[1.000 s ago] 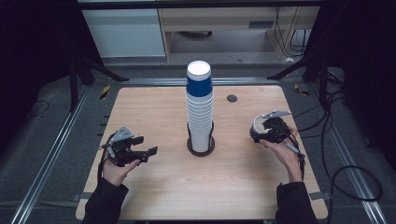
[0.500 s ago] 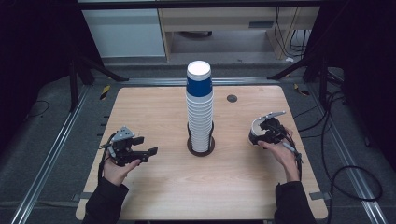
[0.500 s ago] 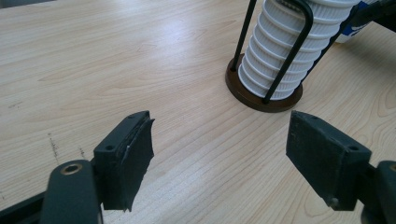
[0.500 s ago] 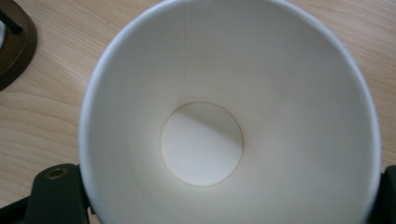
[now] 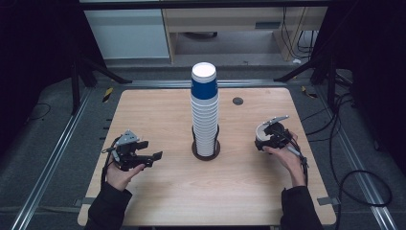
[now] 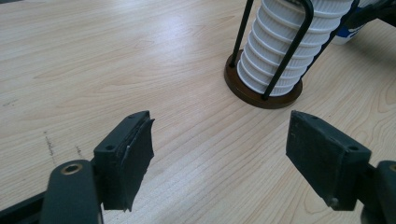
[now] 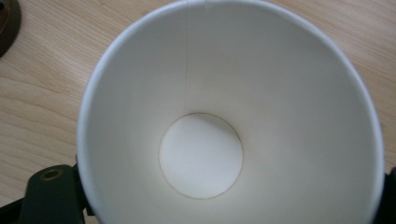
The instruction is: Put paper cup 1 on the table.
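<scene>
1. Left gripper (image 5: 152, 156) rests near the table's (image 5: 158, 201) front edge, left of the cup stack (image 5: 205, 112), jaws wide apart and empty, apparently on standby.
2. Right gripper (image 5: 261, 139), right of the stack, has just been opening its jaws around an upright paper cup (image 7: 224, 116); whether the pads press it, I cannot tell.
3. The stack stands mid-table in a wire holder (image 6: 264, 91), which likely keeps it upright.

Matt paper cup (image 7: 224, 116); smooth pale wood table (image 5: 158, 115).
</scene>
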Demonstrator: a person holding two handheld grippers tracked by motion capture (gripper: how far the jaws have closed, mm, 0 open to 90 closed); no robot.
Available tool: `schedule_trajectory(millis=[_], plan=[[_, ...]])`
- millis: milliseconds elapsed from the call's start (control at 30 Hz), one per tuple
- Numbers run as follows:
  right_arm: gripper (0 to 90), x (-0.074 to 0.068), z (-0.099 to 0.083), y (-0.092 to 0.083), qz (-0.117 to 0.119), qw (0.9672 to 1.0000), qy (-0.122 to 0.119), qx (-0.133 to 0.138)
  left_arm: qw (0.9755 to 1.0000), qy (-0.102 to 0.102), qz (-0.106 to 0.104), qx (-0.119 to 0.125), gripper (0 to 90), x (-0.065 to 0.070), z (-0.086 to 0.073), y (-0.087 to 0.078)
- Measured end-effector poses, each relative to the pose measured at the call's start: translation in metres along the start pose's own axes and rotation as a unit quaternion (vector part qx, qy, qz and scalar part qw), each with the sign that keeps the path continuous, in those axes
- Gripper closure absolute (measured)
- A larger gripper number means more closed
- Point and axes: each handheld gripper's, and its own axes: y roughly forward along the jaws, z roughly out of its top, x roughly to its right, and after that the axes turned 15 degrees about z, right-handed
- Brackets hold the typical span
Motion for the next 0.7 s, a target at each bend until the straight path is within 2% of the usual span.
schedule_trajectory(millis=[167,300,400,467,533,567,600,700], plan=[[10.7,0.0,0.0,-0.001,0.003,1.0,0.001,0.006,1.0,-0.001,-0.001,0.0,22.3,0.0,0.0,0.0],[8.2,-0.002,0.001,-0.008,0.004,0.9997,-0.002,0.023,1.0,0.001,-0.001,0.001,22.3,0.0,0.0,-0.001],[7.0,-0.004,0.001,-0.017,0.0,0.999,-0.001,0.046,1.0,-0.002,0.0,0.005,22.3,0.0,0.001,-0.003],[6.6,-0.004,0.001,-0.02,0.001,0.9988,0.001,0.05,1.0,-0.001,0.0,0.005,22.2,-0.001,0.001,-0.004],[5.8,-0.005,0.002,-0.026,0.003,0.9975,0.004,0.07,1.0,-0.002,0.0,0.007,22.2,-0.001,0.001,-0.005],[5.8,-0.005,0.002,-0.026,0.003,0.9975,0.004,0.07,1.0,-0.002,0.0,0.007,22.2,-0.001,0.001,-0.005],[5.7,-0.006,0.002,-0.03,0.003,0.9965,0.003,0.084,1.0,-0.002,0.0,0.007,22.2,-0.001,0.001,-0.005],[5.6,-0.006,0.002,-0.035,0.003,0.9952,0.005,0.098,1.0,-0.001,0.0,0.007,22.2,-0.001,0.001,-0.005]])
